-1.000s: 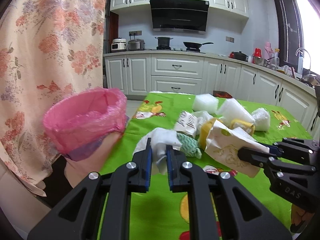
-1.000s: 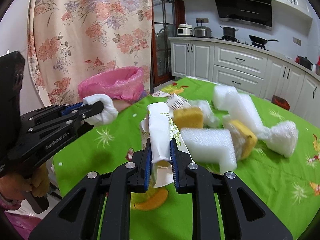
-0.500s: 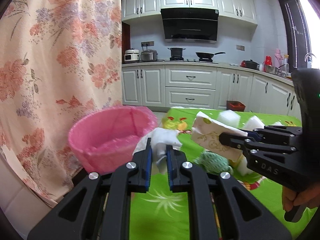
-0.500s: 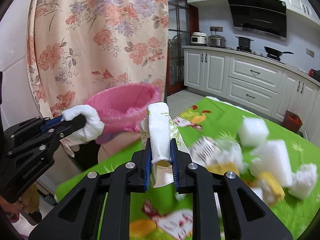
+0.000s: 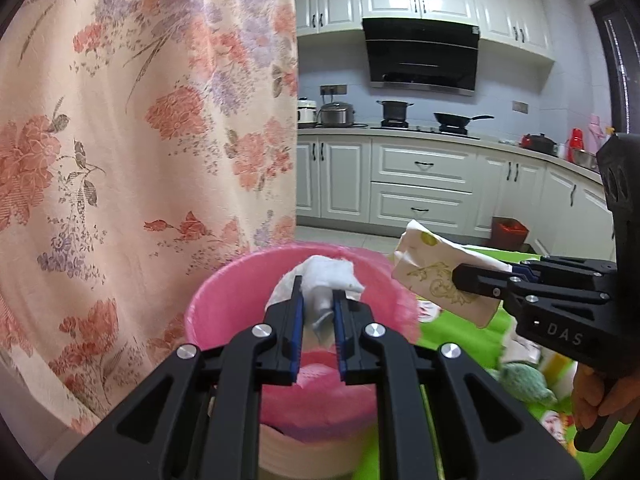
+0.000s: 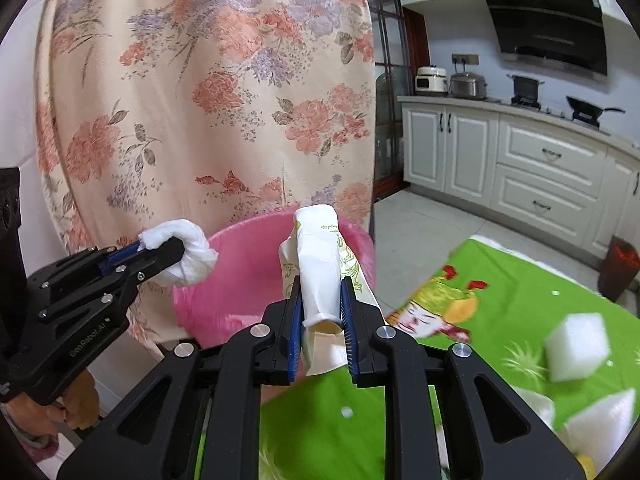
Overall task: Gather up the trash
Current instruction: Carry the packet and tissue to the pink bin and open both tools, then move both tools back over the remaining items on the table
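Note:
A bin lined with a pink bag (image 5: 224,312) (image 6: 240,280) stands off the left end of the green table. My left gripper (image 5: 318,296) (image 6: 160,248) is shut on a crumpled white tissue (image 5: 326,276) (image 6: 188,252) and holds it over the bin's mouth. My right gripper (image 6: 320,304) (image 5: 468,280) is shut on a flattened white paper cup with a gold pattern (image 6: 320,264) (image 5: 436,272), held at the bin's right rim, above the table edge.
A floral curtain (image 5: 140,140) hangs close behind the bin. On the green tablecloth (image 6: 520,300) lie white foam blocks (image 6: 576,344) and a green knitted item (image 5: 520,380). Kitchen cabinets (image 5: 420,184) and a small red bin (image 5: 510,230) stand beyond.
Both grippers have swung left from over the table's trash pile to the pink bin, each still gripping its piece. The bin now fills the lower centre of both views.

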Tool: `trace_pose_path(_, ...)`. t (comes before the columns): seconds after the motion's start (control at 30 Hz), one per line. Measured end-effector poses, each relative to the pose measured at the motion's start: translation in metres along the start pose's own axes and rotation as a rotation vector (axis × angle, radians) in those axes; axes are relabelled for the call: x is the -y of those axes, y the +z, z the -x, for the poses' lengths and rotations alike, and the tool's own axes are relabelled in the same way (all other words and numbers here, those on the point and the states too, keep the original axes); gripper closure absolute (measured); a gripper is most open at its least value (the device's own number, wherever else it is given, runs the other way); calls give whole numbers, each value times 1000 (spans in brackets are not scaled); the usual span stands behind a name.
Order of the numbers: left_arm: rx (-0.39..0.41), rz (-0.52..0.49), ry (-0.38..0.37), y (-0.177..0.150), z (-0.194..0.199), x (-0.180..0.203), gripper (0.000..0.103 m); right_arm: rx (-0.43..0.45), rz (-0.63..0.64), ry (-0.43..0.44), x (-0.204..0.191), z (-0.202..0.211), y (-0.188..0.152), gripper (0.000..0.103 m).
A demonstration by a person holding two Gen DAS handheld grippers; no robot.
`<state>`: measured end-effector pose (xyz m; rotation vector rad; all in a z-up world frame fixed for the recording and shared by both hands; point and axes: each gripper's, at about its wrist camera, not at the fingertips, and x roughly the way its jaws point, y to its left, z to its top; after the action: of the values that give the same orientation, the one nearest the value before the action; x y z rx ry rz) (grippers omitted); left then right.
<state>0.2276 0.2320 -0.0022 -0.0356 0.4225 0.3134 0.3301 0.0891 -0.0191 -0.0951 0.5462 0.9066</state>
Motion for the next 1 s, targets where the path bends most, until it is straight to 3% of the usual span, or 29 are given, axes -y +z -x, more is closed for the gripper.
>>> trace_pose_path(0.23,-37,61,31,8,-42,-32,88,-26,4,56,-6,-50,26,84)
trace_pose_path(0.33,-41,81,54,10,-54,-44,77,-31,-2,65,-7,-63,33,81)
trace_pose_path(0.4,-39,104,67,11,-56,-51,63,-37,-13,58,-4,-68,35,78)
trace_pose_path(0.47,-34,114,71,11,-54,-54,56,-28,-12,52,-1,-66,36,73)
trace_pose_path(0.53,-28,109,80,8,-51,-54,47,-17,-20,49,3,-60,34,58)
trace_pose_path(0.63,-37,104,90,4,-44,-51,46,-2,-28,36,7,-49,30,57)
trace_pose_path(0.9,-4,145,132,-10,-2,-29,9,7,-49,-3,14,-8,8,57)
trace_pose_path(1.0,0,126,122,-15,13,-15,5,11,-61,-31,17,12,-6,53)
